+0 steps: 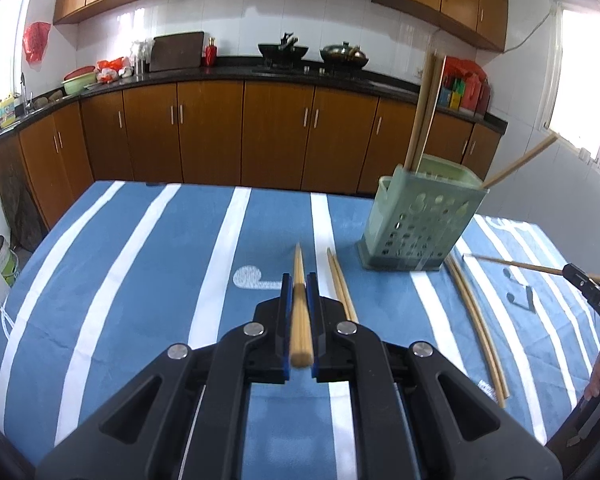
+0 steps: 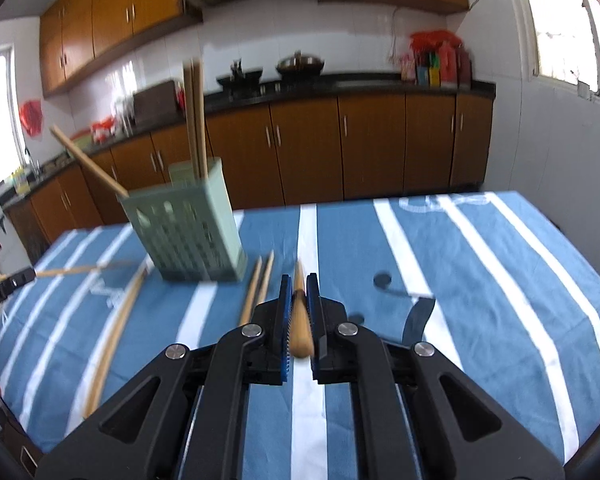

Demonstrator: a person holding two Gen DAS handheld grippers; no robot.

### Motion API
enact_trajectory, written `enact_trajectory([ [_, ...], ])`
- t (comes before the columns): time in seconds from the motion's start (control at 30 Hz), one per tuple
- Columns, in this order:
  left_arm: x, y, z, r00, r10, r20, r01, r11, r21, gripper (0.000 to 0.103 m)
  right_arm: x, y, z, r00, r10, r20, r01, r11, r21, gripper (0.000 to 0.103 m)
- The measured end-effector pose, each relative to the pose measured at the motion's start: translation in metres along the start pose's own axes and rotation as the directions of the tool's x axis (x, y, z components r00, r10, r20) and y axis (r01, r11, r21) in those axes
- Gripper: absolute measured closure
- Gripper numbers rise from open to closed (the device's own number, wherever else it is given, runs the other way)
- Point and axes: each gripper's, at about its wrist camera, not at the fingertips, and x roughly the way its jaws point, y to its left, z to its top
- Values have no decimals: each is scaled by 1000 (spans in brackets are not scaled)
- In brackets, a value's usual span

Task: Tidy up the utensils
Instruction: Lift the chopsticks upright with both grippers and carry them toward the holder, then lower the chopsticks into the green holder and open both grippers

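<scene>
right gripper (image 2: pixel 299 280): clamped on chopstick (image 2: pixel 301 320), tip forward | green perforated chopstick holder (image 2: pixel 188 228): ahead-left, three chopsticks standing in it | loose chopstick pair (image 2: pixel 258 286): just left of fingers, on striped blue tablecloth (image 2: pixel 480 280) | left gripper (image 2: pixel 4 284): far left, holding a chopstick

R wrist view motion-blurred: holder (image 2: pixel 188 232) & loose chopsticks (image 2: pixel 256 288) left of jaws smeared. Chopstick (image 1: pixel 300 308) rear end blurred between L jaws. Other gripper (image 1: pixel 592 296) cut by edge, far right.
</scene>
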Motion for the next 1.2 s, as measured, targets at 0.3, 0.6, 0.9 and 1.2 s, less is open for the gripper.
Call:
enact_trajectory([
  [0.3, -16, 1, 12, 998, -7, 59, 8, 1000, -10, 95, -11, 2, 17, 998, 9, 62, -9, 1000, 0, 95],
  [0.6, -29, -9, 33, 994, -22, 106, 17, 999, 44, 96, -28, 12, 41, 989, 27, 144, -25, 1000, -14, 95],
  [0.9, -70, -31, 69, 975, -116, 189, 100, 991, 94, 96, -67, 31, 84, 951, 161, 264, -161, 987, -21, 95],
  [1.2, -105, -69, 107, 931, -215, 296, 178, 973, 148, 96, -88, 58, 125, 871, 193, 453, -199, 979, -34, 95],
])
